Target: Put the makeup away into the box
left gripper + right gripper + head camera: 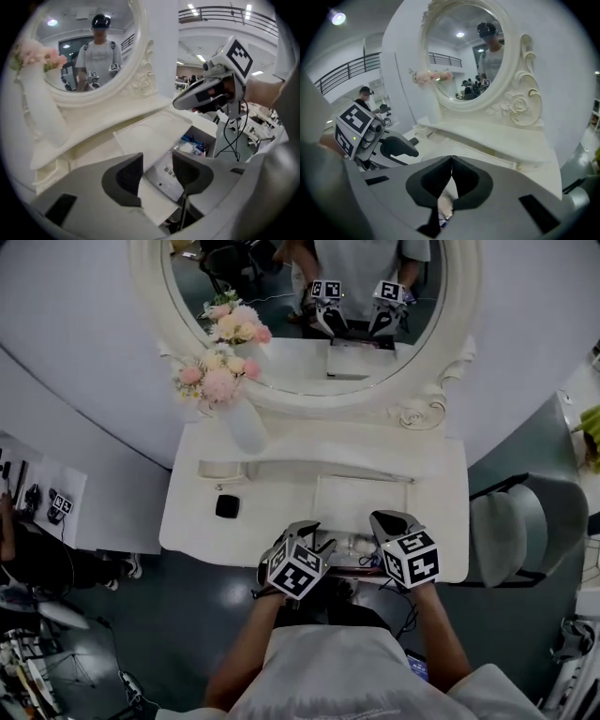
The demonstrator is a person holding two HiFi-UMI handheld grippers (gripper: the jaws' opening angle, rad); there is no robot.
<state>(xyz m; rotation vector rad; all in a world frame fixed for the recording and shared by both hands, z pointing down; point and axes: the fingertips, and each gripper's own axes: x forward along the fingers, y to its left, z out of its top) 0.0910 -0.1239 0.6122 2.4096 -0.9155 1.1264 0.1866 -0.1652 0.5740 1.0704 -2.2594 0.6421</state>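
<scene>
While a small black case (pixel 227 506) sits at the left of the white dressing table (pixel 187 512), the left gripper (pixel 157 165) has its jaws spread and empty. The open box (pixel 206 137) of makeup packets lies just ahead, and the right gripper (pixel 451 163) has its tips pressed together.

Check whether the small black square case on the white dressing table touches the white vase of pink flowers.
Apart. The head view shows the black case lying alone, with a bare strip of dressing table between it and the white vase.
</scene>
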